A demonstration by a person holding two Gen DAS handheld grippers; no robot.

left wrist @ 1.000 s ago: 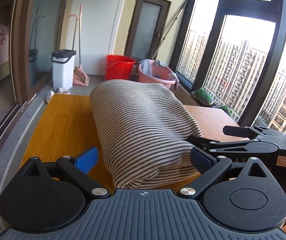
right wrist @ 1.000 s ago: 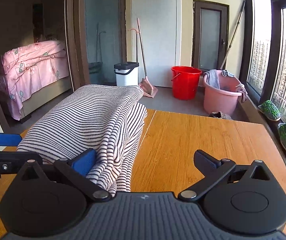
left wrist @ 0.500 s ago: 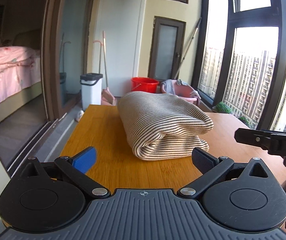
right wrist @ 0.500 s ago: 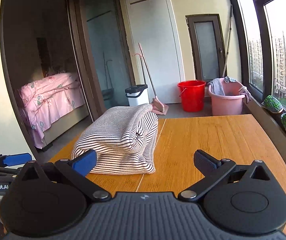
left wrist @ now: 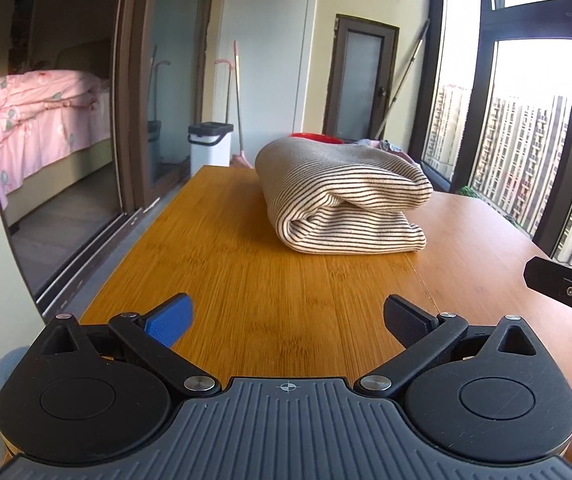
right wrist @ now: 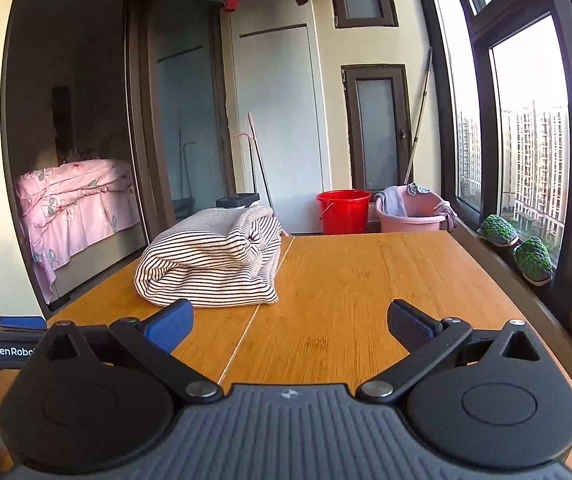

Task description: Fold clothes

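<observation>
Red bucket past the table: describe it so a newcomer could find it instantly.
Look beyond the far end of the wooden table, on the floor against the wall. The red bucket stands there, left of the pink basin; it alone is bright red, with a wire handle.

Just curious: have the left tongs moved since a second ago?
Yes. The left tongs pulled back from the folded striped beige garment, exposing more wooden table between them.

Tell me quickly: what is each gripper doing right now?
Left gripper: open, holding nothing.
Right gripper: open, holding nothing.
</observation>
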